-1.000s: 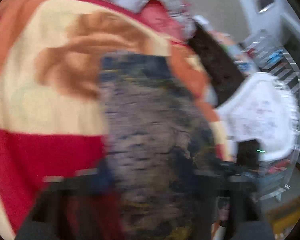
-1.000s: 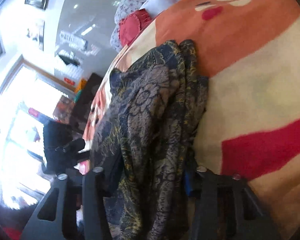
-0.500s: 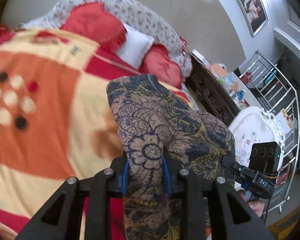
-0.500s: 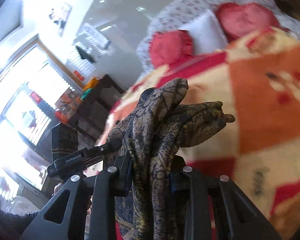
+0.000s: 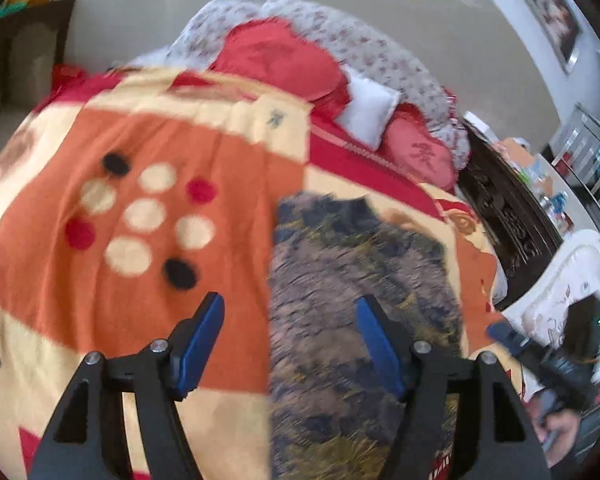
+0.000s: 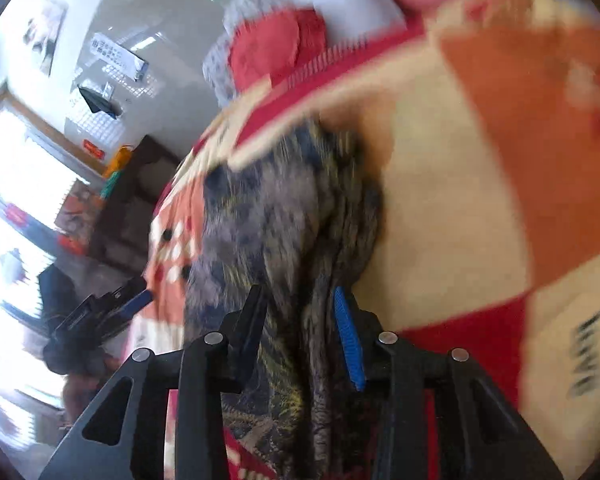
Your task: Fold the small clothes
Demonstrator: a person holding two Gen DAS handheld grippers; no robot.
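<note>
A dark paisley-patterned garment (image 5: 352, 320) lies folded on the orange, cream and red blanket (image 5: 140, 152) of a bed. My left gripper (image 5: 292, 340) is open and empty, its blue pads spread wide just above the garment's left part. In the right wrist view the same garment (image 6: 276, 232) runs between the fingers of my right gripper (image 6: 300, 332), which still close on a bunched fold of it. The right gripper also shows at the left wrist view's right edge (image 5: 540, 356). Both views are motion-blurred.
Red cushions (image 5: 276, 60) and a white pillow (image 5: 368, 108) lie at the head of the bed. A dark wooden cabinet (image 5: 504, 216) and a white carved piece (image 5: 572, 280) stand to the right. A bright window (image 6: 12, 184) is on the left.
My left gripper has opened and let go of the garment. The garment has come down from hanging in the air to lying on the blanket. My right gripper has lowered with it.
</note>
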